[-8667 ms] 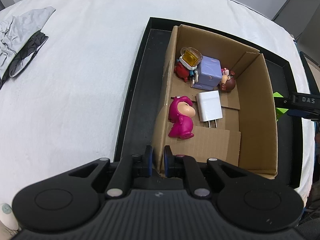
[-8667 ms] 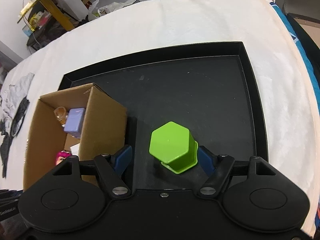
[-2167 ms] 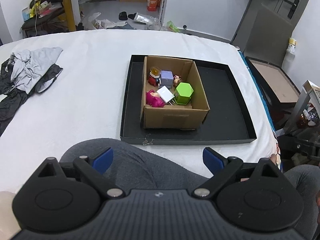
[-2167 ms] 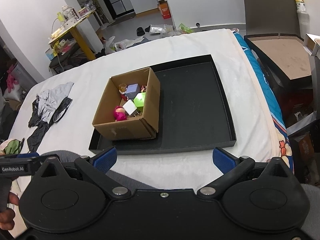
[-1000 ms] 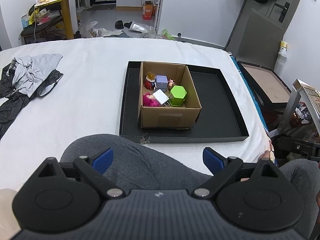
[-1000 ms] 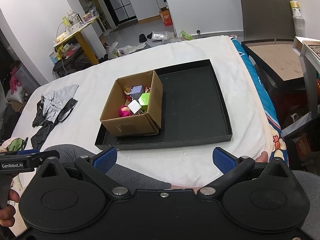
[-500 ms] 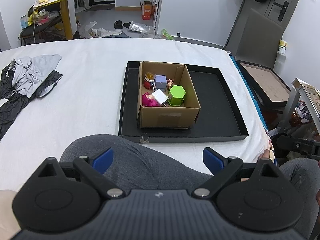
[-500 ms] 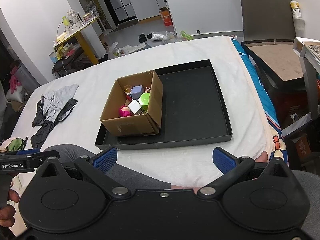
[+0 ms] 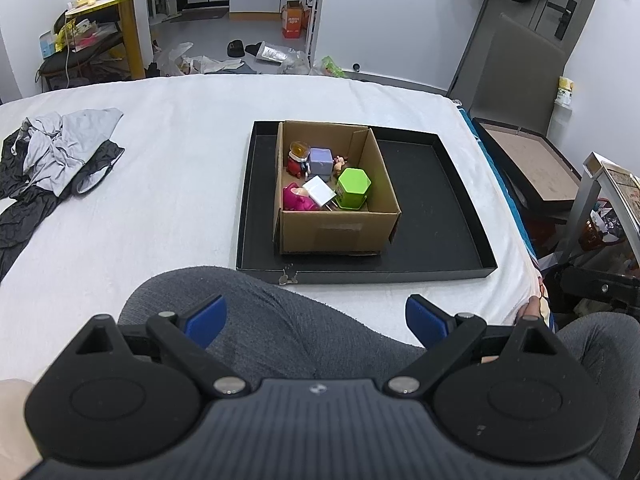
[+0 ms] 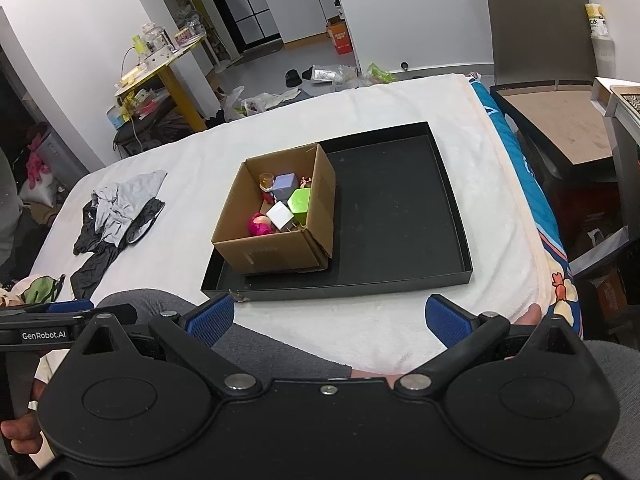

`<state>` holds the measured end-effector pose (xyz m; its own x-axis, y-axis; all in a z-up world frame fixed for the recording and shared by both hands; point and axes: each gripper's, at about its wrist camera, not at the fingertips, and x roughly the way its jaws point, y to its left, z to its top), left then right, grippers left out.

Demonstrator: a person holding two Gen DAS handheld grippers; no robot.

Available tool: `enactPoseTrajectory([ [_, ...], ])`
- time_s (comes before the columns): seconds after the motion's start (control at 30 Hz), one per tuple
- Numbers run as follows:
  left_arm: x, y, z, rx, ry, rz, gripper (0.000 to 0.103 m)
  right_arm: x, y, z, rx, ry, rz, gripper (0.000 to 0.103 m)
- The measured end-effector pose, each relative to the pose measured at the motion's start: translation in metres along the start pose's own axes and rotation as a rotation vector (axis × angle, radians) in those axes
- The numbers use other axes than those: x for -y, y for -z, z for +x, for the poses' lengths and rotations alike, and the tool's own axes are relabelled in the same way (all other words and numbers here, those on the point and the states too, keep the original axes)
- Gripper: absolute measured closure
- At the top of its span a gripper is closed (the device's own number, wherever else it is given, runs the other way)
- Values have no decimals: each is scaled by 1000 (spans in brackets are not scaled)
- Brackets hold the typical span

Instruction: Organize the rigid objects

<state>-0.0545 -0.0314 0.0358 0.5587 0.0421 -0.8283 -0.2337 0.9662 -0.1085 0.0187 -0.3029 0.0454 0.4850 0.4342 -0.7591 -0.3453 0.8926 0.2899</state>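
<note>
On the white bed (image 9: 168, 168), the filled cardboard box (image 9: 336, 232) lies well beyond both spread, empty tongs (image 9: 316, 316) (image 10: 330, 316).

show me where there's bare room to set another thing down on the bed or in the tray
Free: the black tray floor right of the brown cardboard box, out to the tray's right rim, and the white bed cover between the tray and the grey and black clothes pile. Crowded: inside the box, filled by the green hexagonal cup, white charger and toys.

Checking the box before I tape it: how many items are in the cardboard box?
5 visible in the cardboard box: green hexagonal cup right, white charger middle, pink figure front left, lavender cube and red figure at back. Smaller pieces may be hidden.
</note>
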Motion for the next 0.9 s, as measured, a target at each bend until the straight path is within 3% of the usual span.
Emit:
enactPoseTrajectory([
  [0.9,1,2,-1,9,9,9,8,0,1,1,-6,9,1,0],
])
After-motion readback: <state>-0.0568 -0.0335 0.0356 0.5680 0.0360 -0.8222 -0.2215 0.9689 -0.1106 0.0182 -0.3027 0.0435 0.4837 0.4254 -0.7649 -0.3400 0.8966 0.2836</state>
